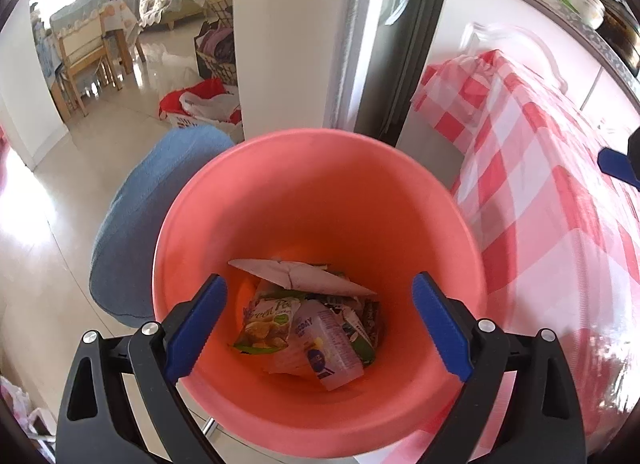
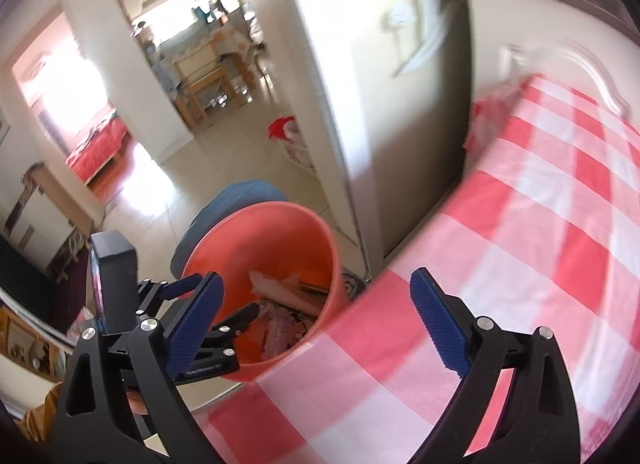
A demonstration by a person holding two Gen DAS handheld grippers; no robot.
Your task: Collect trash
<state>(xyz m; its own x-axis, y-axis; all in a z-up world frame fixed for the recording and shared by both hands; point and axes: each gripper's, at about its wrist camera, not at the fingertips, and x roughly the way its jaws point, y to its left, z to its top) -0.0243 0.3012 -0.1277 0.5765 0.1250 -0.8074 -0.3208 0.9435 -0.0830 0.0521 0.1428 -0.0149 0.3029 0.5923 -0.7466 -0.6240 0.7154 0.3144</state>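
We hold our left gripper (image 1: 320, 324) over the mouth of the salmon-pink bin (image 1: 320, 192), its blue pads spread wide with nothing between them. Down on the bin's floor lies the collected trash: a green snack packet (image 1: 268, 324), a clear plastic wrapper with a blue label (image 1: 332, 352) overlapping it, and a folded pale piece of paper (image 1: 296, 272) resting across the far side of the heap.

Our right gripper (image 2: 316, 320) hangs over the near edge of the table with the red-and-white checked cloth (image 2: 520, 224), its pads likewise wide apart and empty. From this side we see the bin (image 2: 264, 232) standing on the floor just beside the table's left edge, its rim touching or nearly touching the hanging cloth; we cannot tell which. The left gripper's black frame (image 2: 192, 316) reaches over the bin's near rim.

Around the bin things are tight. A blue cushioned seat (image 1: 148, 216) presses close behind it on the left. A white wall corner (image 1: 280, 44) and a grey appliance door (image 1: 376, 44) rise just beyond the far rim, and a white cabinet (image 1: 520, 16) stands against the table's far edge. Farther off on the tiled floor sits a basket with red and white cloth (image 1: 204, 104), near a wooden chair (image 1: 84, 60) and a covered table.
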